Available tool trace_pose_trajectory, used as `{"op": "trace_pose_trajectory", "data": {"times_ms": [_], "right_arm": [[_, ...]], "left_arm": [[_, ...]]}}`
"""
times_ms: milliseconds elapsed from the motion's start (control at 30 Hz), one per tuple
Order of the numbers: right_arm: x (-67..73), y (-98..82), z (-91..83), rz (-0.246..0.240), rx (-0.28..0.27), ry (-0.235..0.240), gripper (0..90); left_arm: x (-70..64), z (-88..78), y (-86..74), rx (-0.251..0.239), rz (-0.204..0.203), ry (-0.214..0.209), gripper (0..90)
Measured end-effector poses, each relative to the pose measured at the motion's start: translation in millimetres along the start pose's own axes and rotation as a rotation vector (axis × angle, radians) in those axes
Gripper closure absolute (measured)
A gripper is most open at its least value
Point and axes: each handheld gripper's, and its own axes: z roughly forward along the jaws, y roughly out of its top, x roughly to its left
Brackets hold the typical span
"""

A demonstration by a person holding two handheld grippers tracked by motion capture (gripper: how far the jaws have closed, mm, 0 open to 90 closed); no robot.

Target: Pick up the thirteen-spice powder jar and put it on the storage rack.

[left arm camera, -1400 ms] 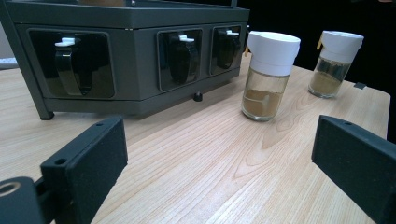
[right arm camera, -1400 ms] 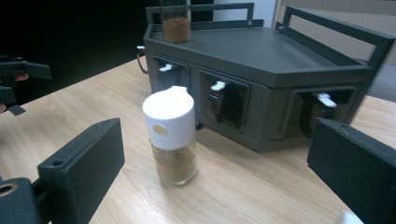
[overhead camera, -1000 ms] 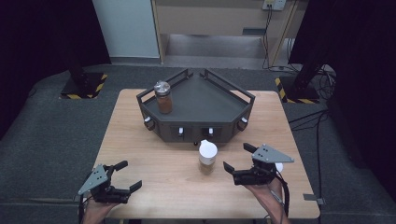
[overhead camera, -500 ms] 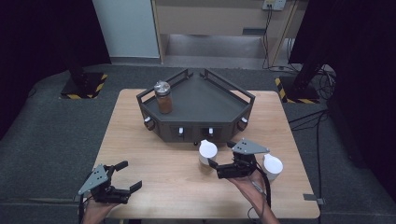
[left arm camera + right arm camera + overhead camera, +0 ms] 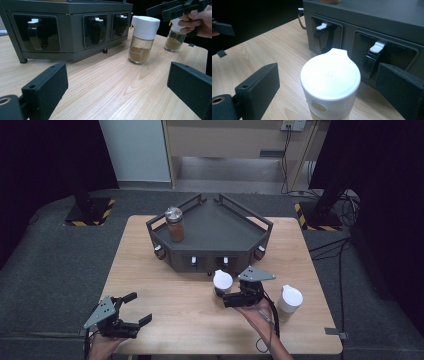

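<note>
Three spice jars (image 5: 222, 283), one rack (image 5: 215, 227), two grippers (image 5: 226, 298)

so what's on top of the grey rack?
One jar with a metal lid, brown contents, stands on the grey rack near its left corner. The rest of the top looks bare. What sits behind the front slots with white-tipped clips is too dark to tell.

A glass spice jar (image 5: 222, 284) with a white flip-top lid stands upright on the wooden worktop (image 5: 170, 310), just in front of the dark rack (image 5: 210, 232), about a third full of brown powder. A second white-lidded jar (image 5: 289, 302) of similar powder stands upright farther right.
</note>
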Motion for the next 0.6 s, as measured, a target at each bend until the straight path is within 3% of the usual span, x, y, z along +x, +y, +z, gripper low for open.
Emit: {"op": "trace_pose_trajectory", "data": {"times_ms": [600], "right_arm": [[4.6,-16.7,28.3,0.001,0.003,-0.042,20.1]], "left_arm": [[-0.3,-0.5,-0.3,-0.003,0.001,0.001,2.4]]}}
